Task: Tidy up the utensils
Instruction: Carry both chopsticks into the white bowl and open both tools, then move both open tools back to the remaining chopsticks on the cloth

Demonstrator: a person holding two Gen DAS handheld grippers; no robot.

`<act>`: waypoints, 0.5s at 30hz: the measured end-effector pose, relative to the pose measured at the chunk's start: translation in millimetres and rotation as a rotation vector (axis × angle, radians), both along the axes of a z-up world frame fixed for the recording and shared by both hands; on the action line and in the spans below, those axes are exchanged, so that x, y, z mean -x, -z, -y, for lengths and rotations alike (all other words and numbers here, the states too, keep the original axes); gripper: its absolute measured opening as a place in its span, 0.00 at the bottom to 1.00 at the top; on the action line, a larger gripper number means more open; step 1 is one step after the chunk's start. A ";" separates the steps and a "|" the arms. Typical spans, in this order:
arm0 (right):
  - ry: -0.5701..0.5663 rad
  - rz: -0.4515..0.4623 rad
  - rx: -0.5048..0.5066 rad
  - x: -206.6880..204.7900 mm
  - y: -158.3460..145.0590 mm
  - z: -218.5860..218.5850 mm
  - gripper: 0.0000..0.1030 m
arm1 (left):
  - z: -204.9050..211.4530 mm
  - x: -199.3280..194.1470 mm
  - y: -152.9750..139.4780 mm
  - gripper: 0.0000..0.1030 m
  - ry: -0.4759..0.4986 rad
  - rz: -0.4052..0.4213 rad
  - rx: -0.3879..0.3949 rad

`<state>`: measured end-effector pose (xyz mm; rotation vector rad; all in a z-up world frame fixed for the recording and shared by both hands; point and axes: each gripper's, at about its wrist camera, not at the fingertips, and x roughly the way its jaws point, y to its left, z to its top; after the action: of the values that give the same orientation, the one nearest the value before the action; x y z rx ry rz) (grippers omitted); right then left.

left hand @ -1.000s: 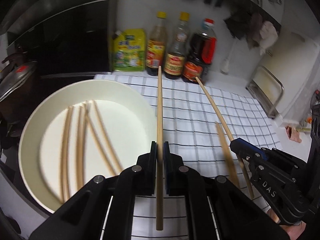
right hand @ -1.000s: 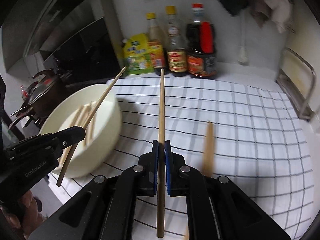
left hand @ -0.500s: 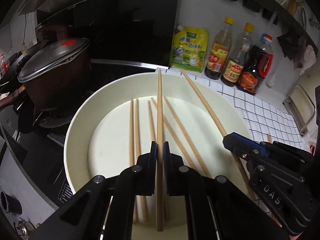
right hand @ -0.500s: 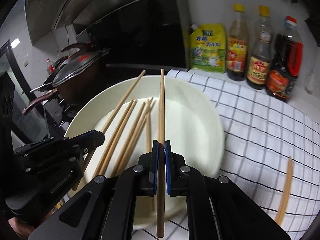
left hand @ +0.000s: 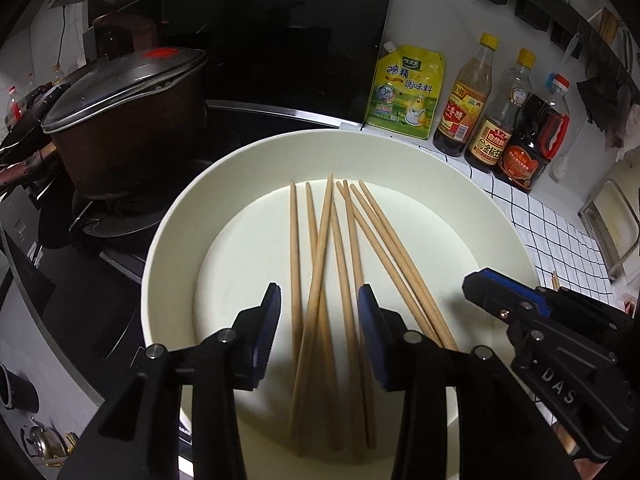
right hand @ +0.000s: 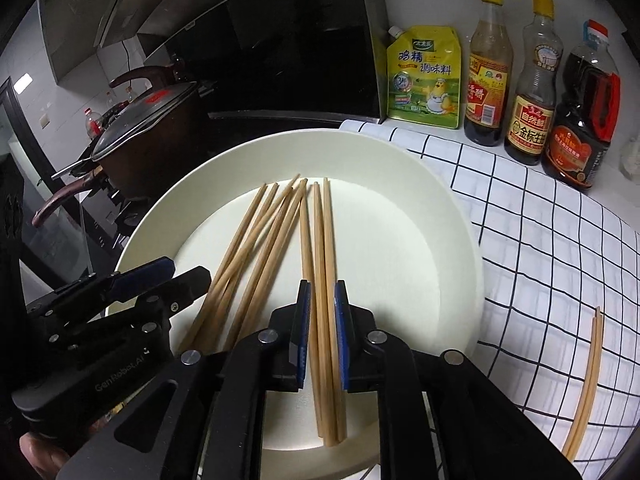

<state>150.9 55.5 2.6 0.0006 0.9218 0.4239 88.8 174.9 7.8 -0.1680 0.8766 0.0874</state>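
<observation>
Hovering over a wide, smooth cream bowl [left hand: 496, 216], both black grippers point down at a loose fan of slender wooden chopsticks [left hand: 340, 248] lying on its flat bottom. The left gripper [left hand: 318, 312] has just been opening; its jaws, lined with ribbed blue pads, stand apart and released, with several chopsticks lying below the gap and none pressed by the pads. The right gripper [right hand: 322, 320] has just parted its jaws a little; they stand narrowly apart around the lower ends of three straight sticks, which rest in the bowl and look let go rather than clamped. In the right wrist view two more chopsticks [right hand: 586, 384] lie side by side on the white, black-gridded cloth [right hand: 540, 240] covering the table, well apart from the bowl. Behind the bowl stand a yellow-green seasoning pouch [right hand: 424, 76] and three glossy sauce bottles [right hand: 532, 92]. On the dark stove to the left sits a brown pot with a glass lid [left hand: 124, 116].
</observation>
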 end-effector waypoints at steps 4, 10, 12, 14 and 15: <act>0.007 0.007 0.005 5.6 -1.5 2.1 0.11 | -3.1 4.9 -1.7 0.41 -0.009 0.002 -0.001; 0.023 0.017 -0.003 19.9 -5.6 6.7 0.11 | -2.8 14.9 -4.9 0.44 -0.005 0.004 -0.002; 0.029 0.023 -0.003 26.3 -7.6 8.6 0.12 | -1.6 19.0 -6.9 0.44 -0.003 0.007 -0.001; 0.036 0.028 -0.005 31.9 -9.8 10.2 0.13 | -0.3 23.3 -9.2 0.44 0.000 0.012 0.001; 0.040 0.030 -0.007 35.0 -10.9 11.4 0.13 | 0.4 25.9 -10.6 0.44 0.002 0.015 0.001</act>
<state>115.9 44.1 13.5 0.0192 0.8897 0.3891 62.9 174.5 18.4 -0.1684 0.8622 0.0838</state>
